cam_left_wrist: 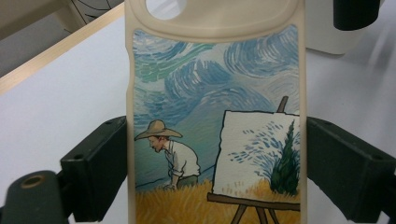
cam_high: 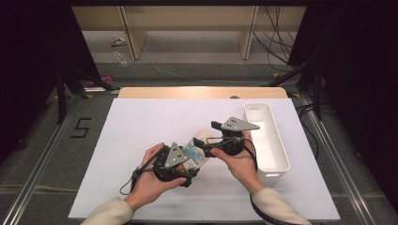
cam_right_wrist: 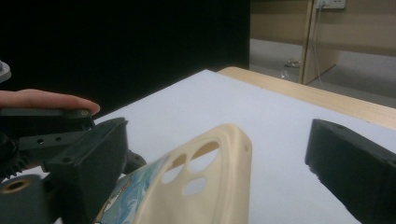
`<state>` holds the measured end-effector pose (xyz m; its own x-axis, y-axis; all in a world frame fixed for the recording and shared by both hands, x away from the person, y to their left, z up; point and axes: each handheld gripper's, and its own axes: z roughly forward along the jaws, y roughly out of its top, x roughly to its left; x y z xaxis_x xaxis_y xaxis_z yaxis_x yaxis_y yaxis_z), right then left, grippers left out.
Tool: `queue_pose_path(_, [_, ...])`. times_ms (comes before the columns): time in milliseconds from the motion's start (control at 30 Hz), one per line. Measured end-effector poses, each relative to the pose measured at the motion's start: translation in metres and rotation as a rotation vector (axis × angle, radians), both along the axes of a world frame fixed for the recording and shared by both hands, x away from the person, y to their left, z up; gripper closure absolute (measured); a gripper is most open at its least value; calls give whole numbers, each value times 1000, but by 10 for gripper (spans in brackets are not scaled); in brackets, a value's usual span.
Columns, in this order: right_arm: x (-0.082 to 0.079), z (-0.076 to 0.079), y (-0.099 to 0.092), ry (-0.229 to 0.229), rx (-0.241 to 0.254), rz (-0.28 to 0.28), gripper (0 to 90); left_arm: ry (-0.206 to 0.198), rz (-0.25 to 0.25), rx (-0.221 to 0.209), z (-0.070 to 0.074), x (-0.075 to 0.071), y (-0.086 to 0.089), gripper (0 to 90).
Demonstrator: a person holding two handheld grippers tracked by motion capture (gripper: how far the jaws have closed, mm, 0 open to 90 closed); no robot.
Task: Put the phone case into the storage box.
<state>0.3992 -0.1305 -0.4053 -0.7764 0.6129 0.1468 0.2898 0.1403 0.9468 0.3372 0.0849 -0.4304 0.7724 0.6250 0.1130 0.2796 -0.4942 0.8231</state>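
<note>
Handover of phone case (cam_left_wrist: 215, 116) about midway, above the table's (cam_high: 141, 126) centre.
Left gripper (cam_high: 176, 164) is clamped on the case's 2 long edges, holding it off the table; right gripper (cam_high: 220, 140), at 2 o'clock from it, has its jaws spread wide around the camera-hole end without yet closing. Judging by this, regrasp and placing remain, perhaps into the white bin (cam_high: 267, 136) at 3 o'clock. Case is cream-rimmed, printed with a painter, easel, swirling blue sky.

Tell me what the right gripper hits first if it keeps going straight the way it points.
Probably the phone case: its camera end already sits between the open right gripper jaws. Beyond it lies the left gripper, which holds the case; depth is hard to judge.
</note>
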Motion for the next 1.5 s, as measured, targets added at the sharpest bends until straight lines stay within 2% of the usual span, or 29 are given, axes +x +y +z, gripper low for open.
queue_pose_path(133, [0, 0, 0, 4, -4, 13, 156, 0, 1, -1, 0, 0, 0, 113])
queue_pose_path(333, [0, -1, 2, 31, -9, 1, 162, -2, 2, 0, 0, 0, 0, 113])
queue_pose_path(567, [2, -1, 3, 55, -4, 3, 270, -5, 2, -1, 0, 0, 0, 113])
queue_pose_path(800, [4, -1, 4, 76, -3, 1, 307, -6, 3, -1, 0, 0, 0, 113])
queue_pose_path(1500, [4, -1, 4, 130, 11, 16, 599, -8, 1, 14, -3, 0, -1, 113])
